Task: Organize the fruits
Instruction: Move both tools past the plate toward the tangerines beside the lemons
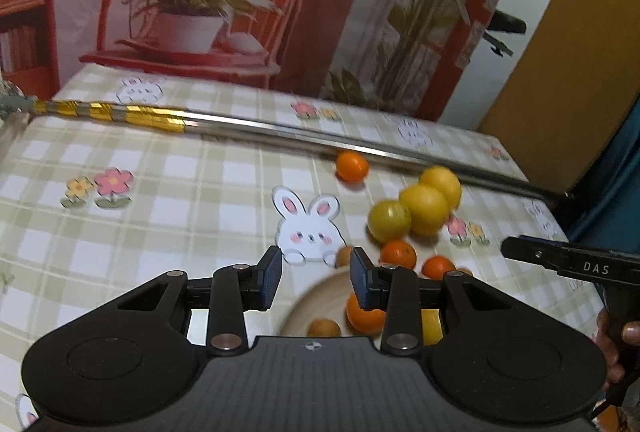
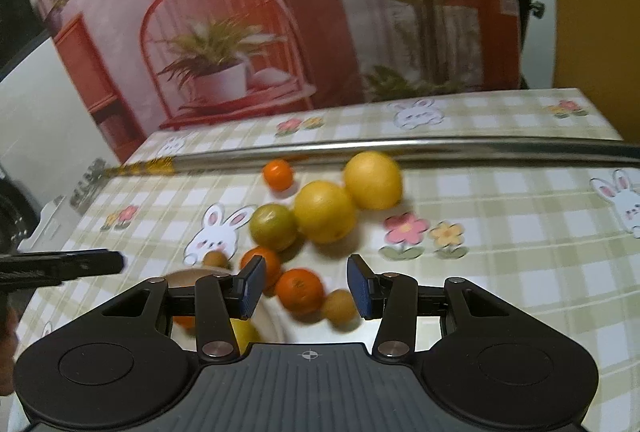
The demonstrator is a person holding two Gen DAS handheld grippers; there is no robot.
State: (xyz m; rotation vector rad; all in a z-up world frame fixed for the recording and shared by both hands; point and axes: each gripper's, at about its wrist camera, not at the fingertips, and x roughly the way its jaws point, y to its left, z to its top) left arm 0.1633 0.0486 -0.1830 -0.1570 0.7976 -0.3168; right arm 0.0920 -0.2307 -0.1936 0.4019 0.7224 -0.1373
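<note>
A pale wooden plate (image 1: 316, 302) lies below my left gripper (image 1: 316, 278), which is open and empty above its far rim. In the plate are an orange (image 1: 362, 316), a small brown fruit (image 1: 324, 328) and a yellow fruit (image 1: 431, 326). Beyond the plate lie two yellow fruits (image 1: 426, 207), a yellow-green one (image 1: 388, 220) and several small oranges (image 1: 398, 254). My right gripper (image 2: 306, 286) is open and empty, with a small orange (image 2: 300, 290) and a brown fruit (image 2: 338, 306) on the cloth between its fingers. The plate rim (image 2: 188, 276) shows at its left.
A checked tablecloth with rabbits and flowers (image 1: 160, 191) covers the table. A metal rod with gold tape (image 1: 280, 133) lies across the far side; one small orange (image 1: 351, 167) sits by it. A printed backdrop (image 1: 200, 11) stands behind. The table's right edge (image 1: 560, 216) is near.
</note>
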